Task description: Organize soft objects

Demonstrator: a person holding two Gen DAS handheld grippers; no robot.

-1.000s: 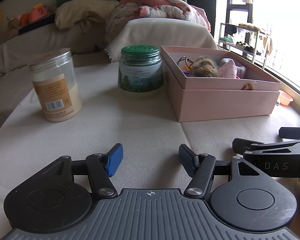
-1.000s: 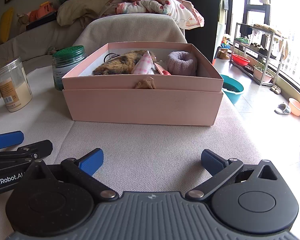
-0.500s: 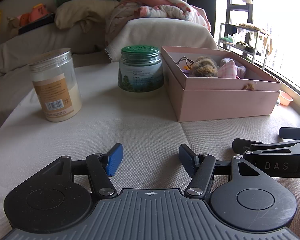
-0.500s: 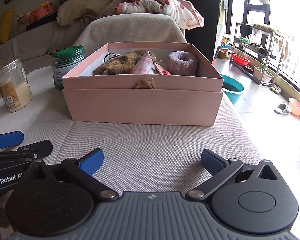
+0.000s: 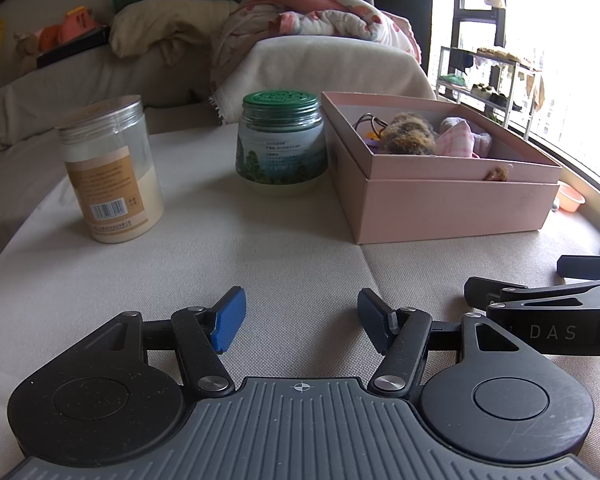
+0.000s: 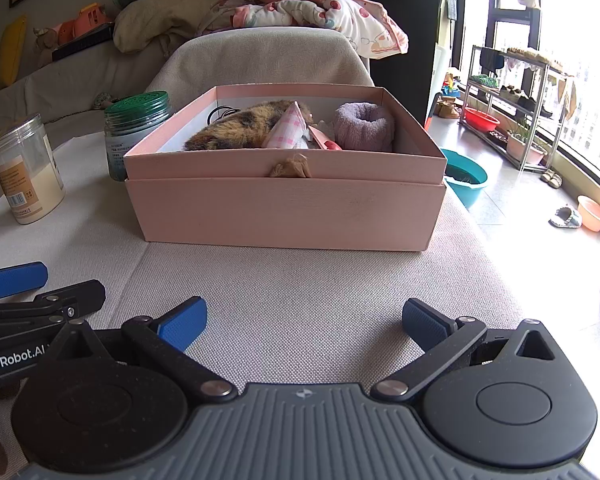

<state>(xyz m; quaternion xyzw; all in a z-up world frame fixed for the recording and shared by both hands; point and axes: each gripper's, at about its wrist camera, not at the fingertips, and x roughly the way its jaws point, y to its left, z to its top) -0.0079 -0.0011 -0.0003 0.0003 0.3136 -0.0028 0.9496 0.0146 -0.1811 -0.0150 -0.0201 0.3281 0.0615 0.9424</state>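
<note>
A pink box [image 6: 283, 212] stands on the beige cloth table, straight ahead of my right gripper; it also shows in the left wrist view [image 5: 452, 208] at the right. Inside lie a brown furry item [image 6: 235, 128], a pink checked cloth [image 6: 287, 130] and a purple fuzzy ring [image 6: 364, 124]. A small tan tuft [image 6: 291, 168] hangs over the front rim. My left gripper [image 5: 302, 320] is open and empty, low over the table. My right gripper [image 6: 302, 326] is open and empty, short of the box.
A green-lidded jar [image 5: 279, 144] stands left of the box. A clear jar with cream powder [image 5: 109, 168] stands further left. A covered chair with piled bedding [image 6: 300, 4] is behind the table. The table's right edge [image 6: 488, 256] drops to the floor.
</note>
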